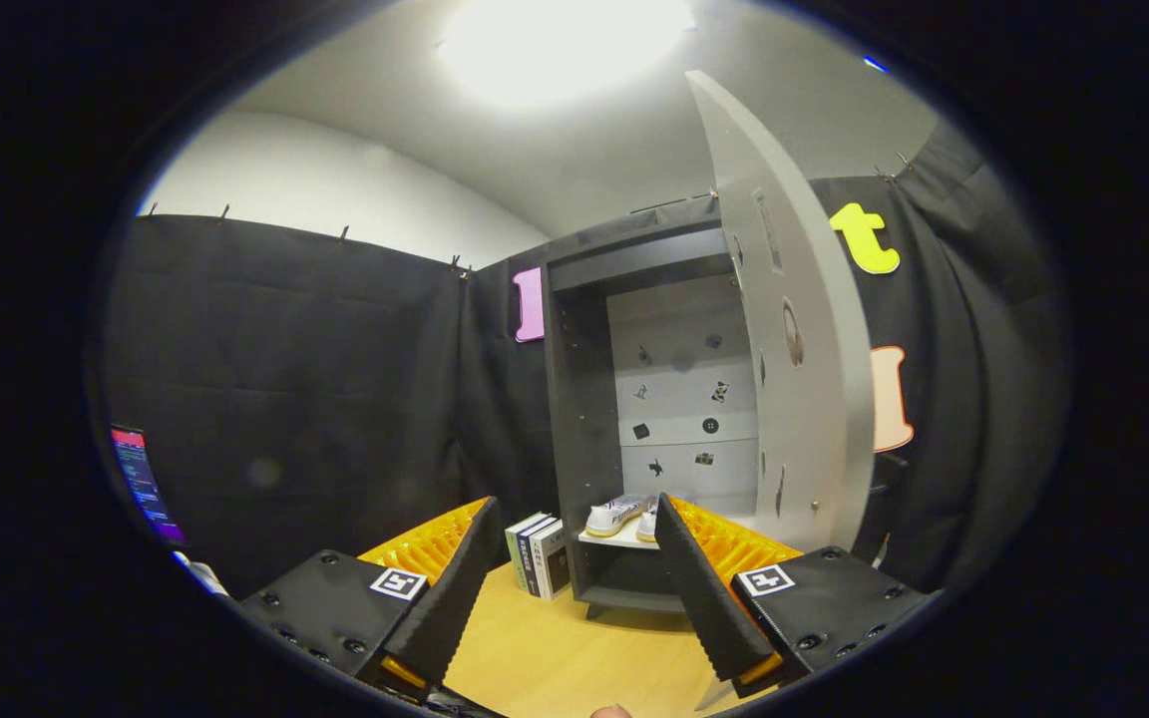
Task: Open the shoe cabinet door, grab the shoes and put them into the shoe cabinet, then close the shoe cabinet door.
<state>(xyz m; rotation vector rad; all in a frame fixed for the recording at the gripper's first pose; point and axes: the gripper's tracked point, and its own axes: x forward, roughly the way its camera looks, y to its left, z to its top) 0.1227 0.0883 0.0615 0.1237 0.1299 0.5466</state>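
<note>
The dark grey shoe cabinet (579, 399) stands on the wooden table beyond my fingers. Its light grey door (799, 329) is swung wide open to the right, edge toward me. A pair of white shoes (622, 516) rests on the white lower shelf inside the cabinet, just past my right finger's tip. My gripper (574, 573) is open, well back from the cabinet, with nothing between its fingers (455, 588).
Several upright books (538, 554) stand on the table against the cabinet's left side. The wooden tabletop (555, 658) stretches between my fingers and the cabinet. A lit screen (143, 484) sits far left by the black cloth wall.
</note>
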